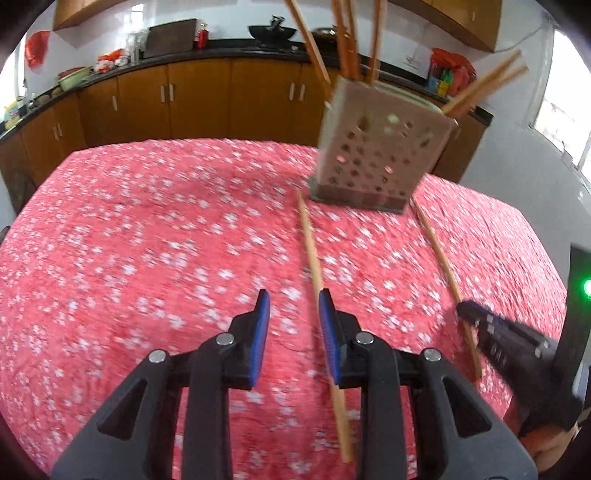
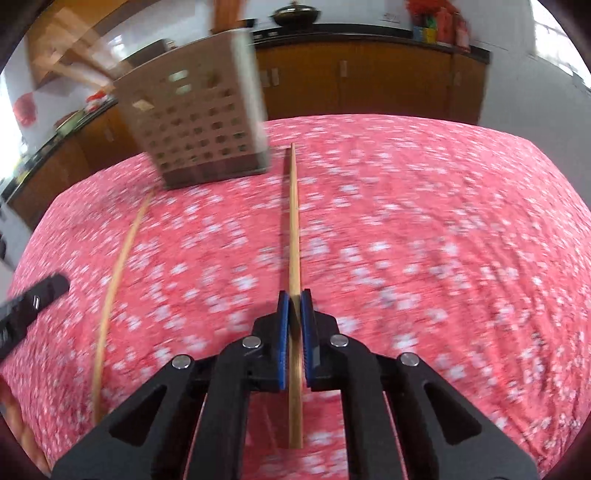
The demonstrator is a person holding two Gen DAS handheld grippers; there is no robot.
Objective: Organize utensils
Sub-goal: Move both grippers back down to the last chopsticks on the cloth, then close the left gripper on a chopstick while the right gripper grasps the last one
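A perforated grey utensil holder (image 1: 380, 147) stands on the red flowered tablecloth (image 1: 147, 240) and holds several wooden chopsticks. Two loose chopsticks lie in front of it. My left gripper (image 1: 293, 306) is open and empty, just left of the nearer chopstick (image 1: 314, 266). The second chopstick (image 1: 439, 258) lies further right, with my right gripper (image 1: 480, 317) over its near end. In the right wrist view the holder (image 2: 199, 118) is at the upper left, and my right gripper (image 2: 294, 299) is shut on a chopstick (image 2: 294, 221) that points towards it. The other chopstick (image 2: 118, 266) lies to the left.
Brown kitchen cabinets (image 1: 199, 99) with a dark counter run along the back wall, holding a wok (image 1: 272, 32), bowls and bags. My left gripper (image 2: 33, 299) enters the right wrist view at the left edge. A window (image 1: 565, 118) is at the right.
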